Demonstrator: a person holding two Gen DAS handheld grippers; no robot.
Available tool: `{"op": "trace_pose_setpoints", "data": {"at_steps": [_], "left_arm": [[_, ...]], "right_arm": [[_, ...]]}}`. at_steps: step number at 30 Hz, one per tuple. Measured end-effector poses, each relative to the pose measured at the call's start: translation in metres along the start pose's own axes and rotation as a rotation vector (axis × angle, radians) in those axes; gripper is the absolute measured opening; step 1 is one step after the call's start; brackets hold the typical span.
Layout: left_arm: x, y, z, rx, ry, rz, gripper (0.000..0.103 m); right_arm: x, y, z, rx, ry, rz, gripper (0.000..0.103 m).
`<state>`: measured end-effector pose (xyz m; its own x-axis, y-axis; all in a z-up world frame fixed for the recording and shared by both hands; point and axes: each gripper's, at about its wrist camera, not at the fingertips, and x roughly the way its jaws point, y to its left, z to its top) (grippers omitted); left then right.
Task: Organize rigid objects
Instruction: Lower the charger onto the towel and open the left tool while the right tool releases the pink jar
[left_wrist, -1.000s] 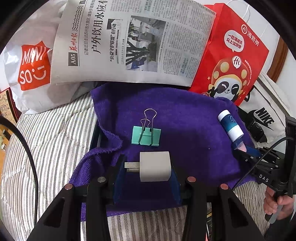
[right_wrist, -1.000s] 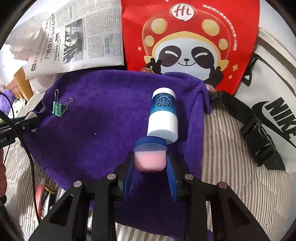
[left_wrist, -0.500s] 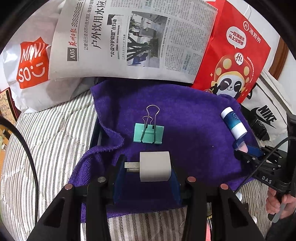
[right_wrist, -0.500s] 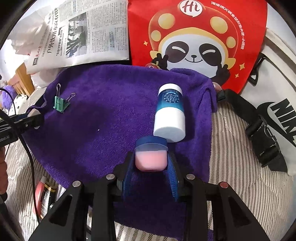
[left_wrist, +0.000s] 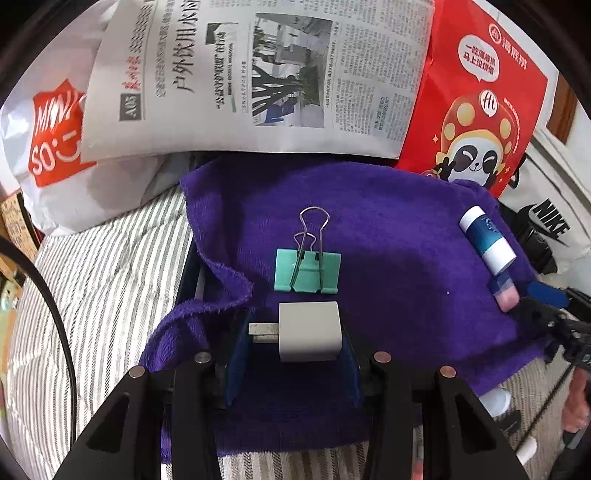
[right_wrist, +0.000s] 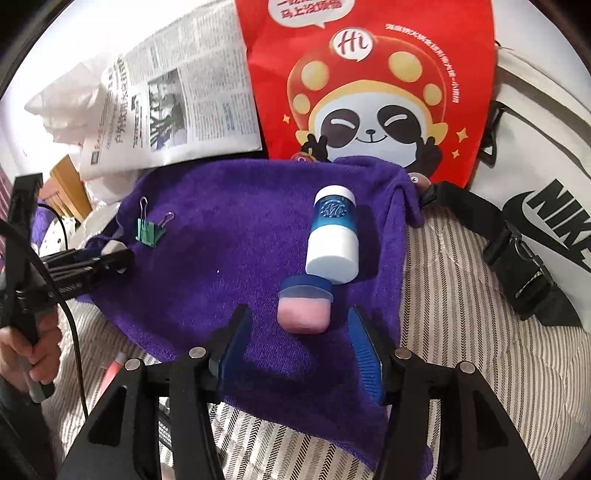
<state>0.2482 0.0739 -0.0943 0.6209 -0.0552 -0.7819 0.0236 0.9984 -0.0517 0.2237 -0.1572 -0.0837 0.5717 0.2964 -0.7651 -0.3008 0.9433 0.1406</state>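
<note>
My left gripper (left_wrist: 291, 332) is shut on a white charger plug (left_wrist: 308, 330), pads on its body and prong tips, low over the purple towel (left_wrist: 388, 221). Just beyond it lies a green binder clip (left_wrist: 306, 271). My right gripper (right_wrist: 297, 317) has its jaws opening. A small pink jar with a blue lid (right_wrist: 304, 308) rests on the towel (right_wrist: 221, 221) between the pads, with a gap on each side. A white and blue bottle (right_wrist: 334, 236) lies on its side just behind the jar. The right view also shows the left gripper (right_wrist: 99, 258) and the clip (right_wrist: 147, 230).
A newspaper (left_wrist: 258, 74), a red panda bag (right_wrist: 369, 92) and a white Miniso bag (left_wrist: 55, 140) line the far side. A white Nike bag (right_wrist: 546, 184) with a black strap buckle (right_wrist: 517, 258) lies at the right. Striped bedding (left_wrist: 92, 295) surrounds the towel.
The right gripper's jaws have spread off the pink jar, which now rests free on the towel, and the gripper has drawn back slightly. The left gripper still holds the charger in place.
</note>
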Motion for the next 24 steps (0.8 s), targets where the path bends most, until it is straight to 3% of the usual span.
{"op": "trace_pose_setpoints", "data": {"at_steps": [11, 15, 17, 19, 24], "left_arm": [[0.014, -0.021, 0.006, 0.056, 0.002, 0.074, 0.043], [0.019, -0.022, 0.008, 0.035, 0.017, 0.06, 0.043], [0.019, -0.024, 0.008, 0.047, 0.026, 0.061, 0.046], [0.017, -0.022, 0.007, 0.051, 0.04, 0.08, 0.057], [0.002, -0.011, -0.001, -0.03, 0.069, 0.015, 0.059]], "right_arm": [[-0.002, -0.005, -0.002, 0.011, -0.007, 0.022, 0.057], [-0.007, -0.007, 0.0, 0.045, -0.012, 0.066, 0.057], [-0.011, -0.008, 0.0, 0.051, -0.02, 0.067, 0.057], [-0.014, -0.009, 0.0, 0.056, -0.027, 0.067, 0.057], [-0.026, -0.013, -0.007, 0.08, -0.049, 0.083, 0.057]]}}
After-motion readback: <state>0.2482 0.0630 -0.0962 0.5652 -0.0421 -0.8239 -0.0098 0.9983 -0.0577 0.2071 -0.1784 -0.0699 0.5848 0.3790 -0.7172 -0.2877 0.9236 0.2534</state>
